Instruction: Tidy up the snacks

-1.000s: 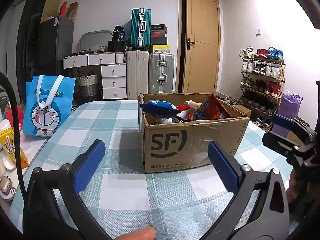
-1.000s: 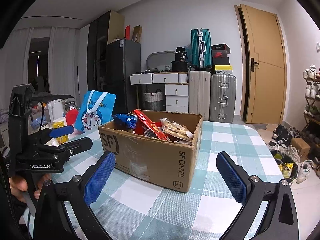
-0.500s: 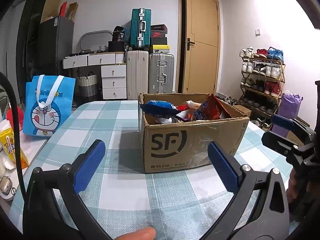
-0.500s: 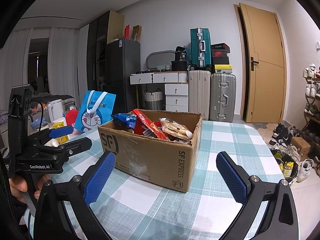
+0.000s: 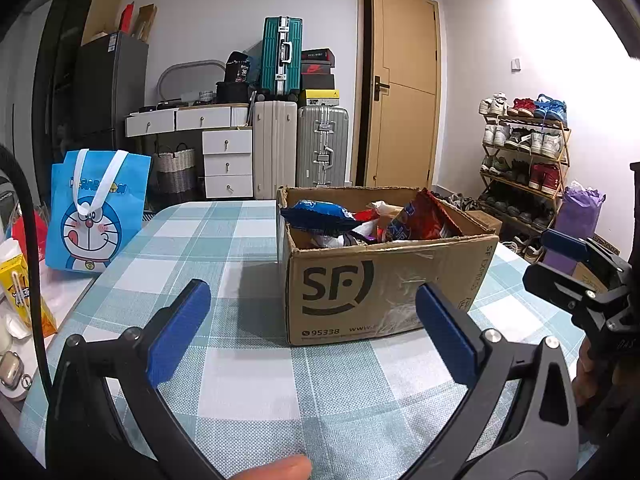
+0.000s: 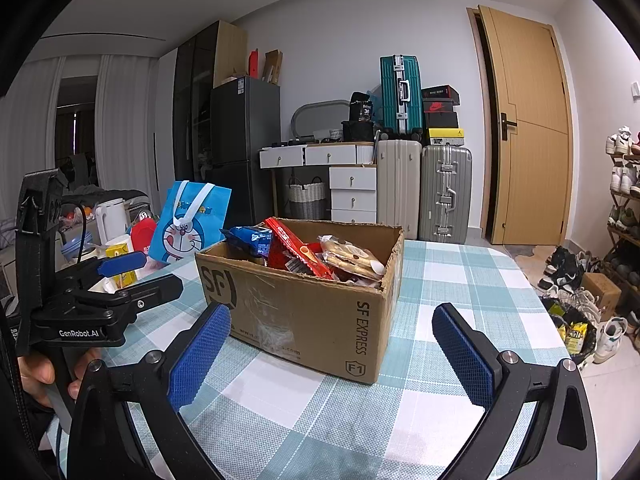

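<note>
Cardboard box (image 5: 384, 276), printed SF, open-topped, is set on the checked tablecloth (image 5: 240, 380) of a table, toward its far middle. Snack packets are heaped inside it and stand above the rim: a blue packet (image 5: 316, 216) at the left, a dark red bag (image 5: 424, 220) at the right, a long red packet (image 6: 296, 252) and a pale biscuit pack (image 6: 352, 258) seen from the right wrist view; others beneath cannot be told apart.

Left gripper (image 5: 312, 336): fingers spread wide, nothing between them, held low above the cloth, short of the box's near face and aimed at it. Right gripper (image 6: 332, 352): fingers likewise spread wide and bare, held short of the box's near corner. Neither is in contact with box or packet.

Items noted beside the table at the left: a blue cartoon tote bag (image 5: 96, 212), a yellow carton (image 5: 20, 296), a white kettle (image 6: 112, 218).

Step in hand, as judged: both grippers are poised before the box with no packet taken. The snacks are found gathered in the box, which fits either a sorting about to be made from it or a collecting into it already completed; the pictures do not settle which. Any pick from the heap would call for a reach over the rim from above and a light pinch, since the bags are soft and crushable
</note>
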Demonstrator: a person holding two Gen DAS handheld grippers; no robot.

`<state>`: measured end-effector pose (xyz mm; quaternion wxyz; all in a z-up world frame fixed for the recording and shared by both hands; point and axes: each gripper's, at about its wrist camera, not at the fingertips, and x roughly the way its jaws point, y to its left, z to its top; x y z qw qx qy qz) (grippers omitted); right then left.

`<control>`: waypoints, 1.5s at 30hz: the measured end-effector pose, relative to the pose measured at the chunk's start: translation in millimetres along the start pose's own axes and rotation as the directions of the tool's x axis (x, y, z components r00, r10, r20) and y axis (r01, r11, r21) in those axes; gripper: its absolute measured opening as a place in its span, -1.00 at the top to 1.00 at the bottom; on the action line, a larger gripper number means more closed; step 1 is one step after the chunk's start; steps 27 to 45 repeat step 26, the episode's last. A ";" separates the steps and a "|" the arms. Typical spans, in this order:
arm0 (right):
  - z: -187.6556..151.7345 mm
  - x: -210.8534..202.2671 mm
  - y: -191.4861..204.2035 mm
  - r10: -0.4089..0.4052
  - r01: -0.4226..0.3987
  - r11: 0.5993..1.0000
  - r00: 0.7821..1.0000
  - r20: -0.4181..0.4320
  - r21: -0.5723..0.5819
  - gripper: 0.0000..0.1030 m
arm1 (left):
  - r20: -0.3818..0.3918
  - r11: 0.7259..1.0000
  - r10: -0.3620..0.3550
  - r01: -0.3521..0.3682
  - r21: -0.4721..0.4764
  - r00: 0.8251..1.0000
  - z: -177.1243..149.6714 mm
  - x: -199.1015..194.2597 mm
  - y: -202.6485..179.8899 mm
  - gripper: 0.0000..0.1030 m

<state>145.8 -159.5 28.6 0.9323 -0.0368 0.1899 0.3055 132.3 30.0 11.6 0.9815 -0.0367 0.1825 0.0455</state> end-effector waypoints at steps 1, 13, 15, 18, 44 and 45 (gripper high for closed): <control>-0.1 0.1 0.1 0.000 0.000 1.000 1.000 0.000 0.000 -0.99 | 0.000 1.000 0.001 -0.001 0.000 1.000 0.0 0.0 0.0 -0.99; 0.0 0.2 0.2 0.000 0.000 1.000 1.000 0.000 0.002 -0.99 | 0.001 1.000 0.001 -0.001 0.001 1.000 -0.4 0.2 0.1 -0.99; 0.2 0.0 0.0 0.000 0.000 1.000 1.000 -0.001 0.001 -0.99 | 0.001 1.000 0.000 0.000 0.001 1.000 -0.5 0.2 0.1 -0.99; 0.3 0.0 -0.1 0.000 0.000 1.000 1.000 -0.001 0.001 -0.99 | 0.001 1.000 -0.001 0.001 0.001 1.000 -0.5 0.3 0.1 -0.99; 0.5 -0.1 -0.1 0.000 0.000 1.000 1.000 -0.001 0.001 -0.99 | 0.014 1.000 -0.002 0.001 0.010 1.000 3.4 -2.6 -1.7 -0.99; 0.5 -0.1 -0.1 0.000 0.000 1.000 1.000 -0.001 0.001 -0.99 | 0.014 1.000 -0.002 0.001 0.010 1.000 3.4 -2.6 -1.7 -0.99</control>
